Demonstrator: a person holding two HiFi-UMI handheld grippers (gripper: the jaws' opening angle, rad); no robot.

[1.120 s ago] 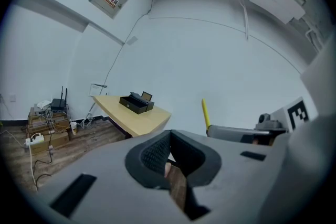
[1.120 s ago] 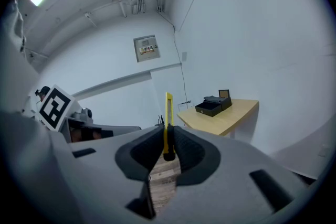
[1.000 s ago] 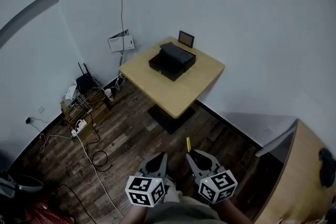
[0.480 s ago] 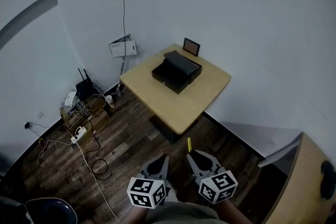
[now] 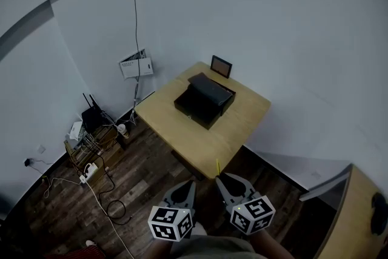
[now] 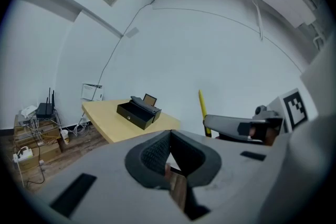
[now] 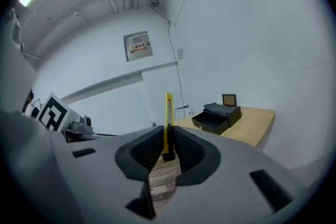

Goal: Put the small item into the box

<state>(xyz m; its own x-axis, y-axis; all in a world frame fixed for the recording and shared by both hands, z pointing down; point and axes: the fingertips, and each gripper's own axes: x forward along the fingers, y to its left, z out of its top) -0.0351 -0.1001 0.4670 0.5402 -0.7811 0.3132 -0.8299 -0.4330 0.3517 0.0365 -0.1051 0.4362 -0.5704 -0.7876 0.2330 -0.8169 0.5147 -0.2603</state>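
Yellow utility knife (image 7: 168,112), slim, stiff, probably light and slick, stands pinched by its lower body in the right gripper's (image 7: 169,128) closed jaws, while the left gripper's (image 6: 171,131) jaws meet empty; the black box (image 5: 205,100) sits on the counter (image 5: 200,142) at 12 o'clock.

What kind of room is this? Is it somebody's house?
Most likely a small office or work room. It has bare white walls, a plain wooden table holding only a black box and a small frame, and a router beside tangled cables on the floor.
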